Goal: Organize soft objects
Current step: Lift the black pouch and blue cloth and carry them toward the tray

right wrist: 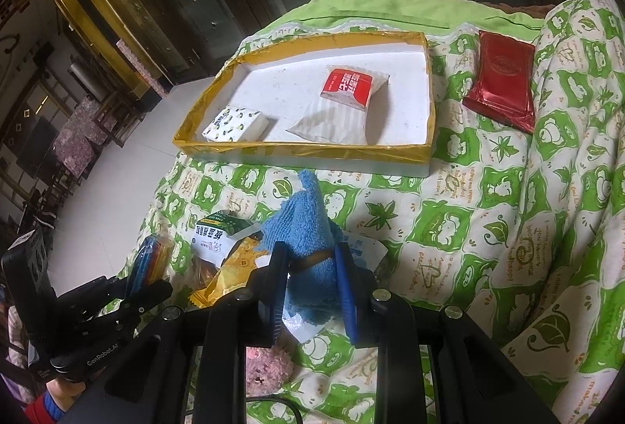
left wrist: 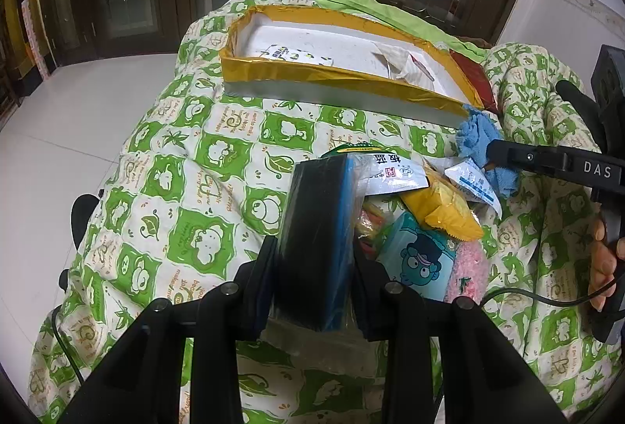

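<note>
My left gripper [left wrist: 314, 252] is shut on a flat pack of coloured sponge cloths [left wrist: 318, 213] wrapped in clear plastic, held on edge above a pile of soft packets. The right wrist view shows the same pack [right wrist: 146, 260] at lower left. My right gripper [right wrist: 311, 254] is shut on a blue microfibre cloth [right wrist: 306, 225] that bunches up between its fingers. In the left wrist view that cloth [left wrist: 474, 135] hangs at the right gripper's tip, just in front of the tray's near right corner. The white tray with a yellow taped rim [right wrist: 312, 150] lies further back on the quilt.
The tray holds a dotted tissue pack [right wrist: 234, 125], a red-and-white packet [right wrist: 353, 84] and a white striped bag [right wrist: 332, 125]. A dark red packet [right wrist: 500, 84] lies right of it. A yellow packet [left wrist: 441, 209], white sachets, a cartoon tissue pack [left wrist: 418, 260] and a pink fluffy item [left wrist: 468, 268] sit piled on the green quilt.
</note>
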